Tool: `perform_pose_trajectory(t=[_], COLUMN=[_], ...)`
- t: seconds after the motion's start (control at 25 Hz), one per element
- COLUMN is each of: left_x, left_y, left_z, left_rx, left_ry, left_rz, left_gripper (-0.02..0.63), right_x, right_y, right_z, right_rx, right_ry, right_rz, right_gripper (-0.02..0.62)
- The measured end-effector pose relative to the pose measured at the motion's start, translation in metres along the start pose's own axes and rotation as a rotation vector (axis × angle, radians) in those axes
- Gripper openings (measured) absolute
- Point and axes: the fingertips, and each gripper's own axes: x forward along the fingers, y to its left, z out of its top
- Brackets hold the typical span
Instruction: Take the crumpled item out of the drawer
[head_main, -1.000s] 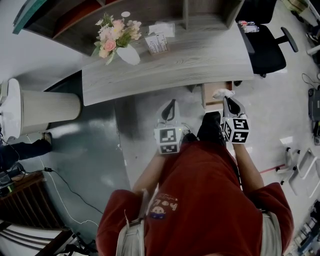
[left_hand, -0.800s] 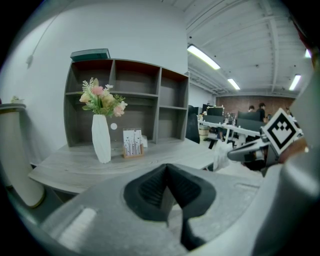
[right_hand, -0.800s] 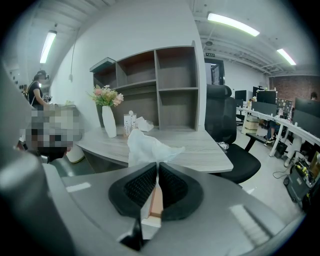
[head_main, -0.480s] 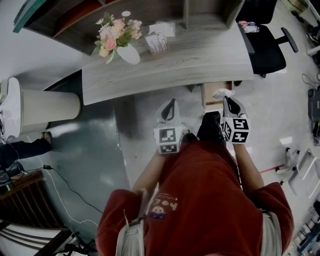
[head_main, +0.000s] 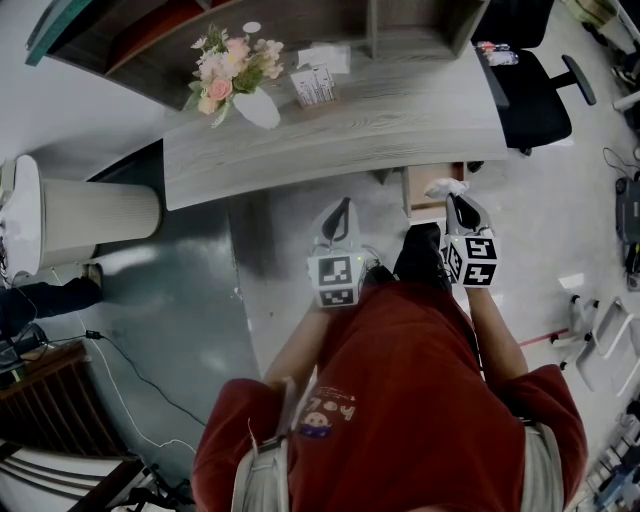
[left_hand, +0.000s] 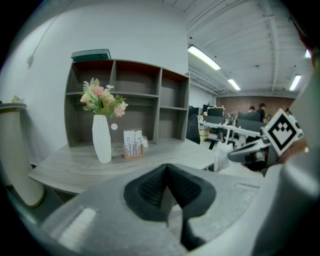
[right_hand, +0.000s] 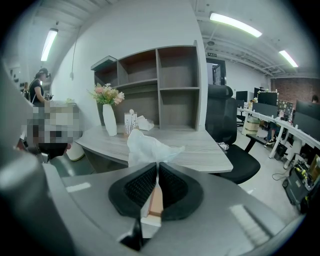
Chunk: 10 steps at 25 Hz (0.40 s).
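The crumpled white item (head_main: 446, 186) sticks up from the tips of my right gripper (head_main: 456, 200), which is shut on it just above the open wooden drawer (head_main: 420, 192) under the desk's right end. In the right gripper view the crumpled item (right_hand: 146, 147) bulges above the closed jaws of the right gripper (right_hand: 157, 166), and a strip of the drawer (right_hand: 156, 204) shows below. My left gripper (head_main: 341, 212) hangs left of the drawer, shut and empty. The left gripper view has its jaws pressed together at the left gripper (left_hand: 166, 169), with the crumpled item (left_hand: 222, 156) off to the right.
A curved grey desk (head_main: 400, 115) carries a white vase of flowers (head_main: 255, 108), a card holder (head_main: 313, 87) and a shelf unit (right_hand: 165, 90). A black office chair (head_main: 535, 85) stands right of the desk. A white cylinder bin (head_main: 95, 215) is at left.
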Motion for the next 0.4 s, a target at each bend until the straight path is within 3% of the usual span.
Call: perform_pose_trajectory(t=[0.4], left_x=[-0.0004], left_y=[0.0013], left_z=[-0.0006], left_rx=[0.004], left_ry=[0.0], left_rz=[0.002], left_gripper=[0.0], right_x=[0.0013], right_y=[0.0014], right_z=[-0.0013], right_rx=[-0.007], right_ry=[0.008], right_rz=[0.001], right_gripper=[0.014])
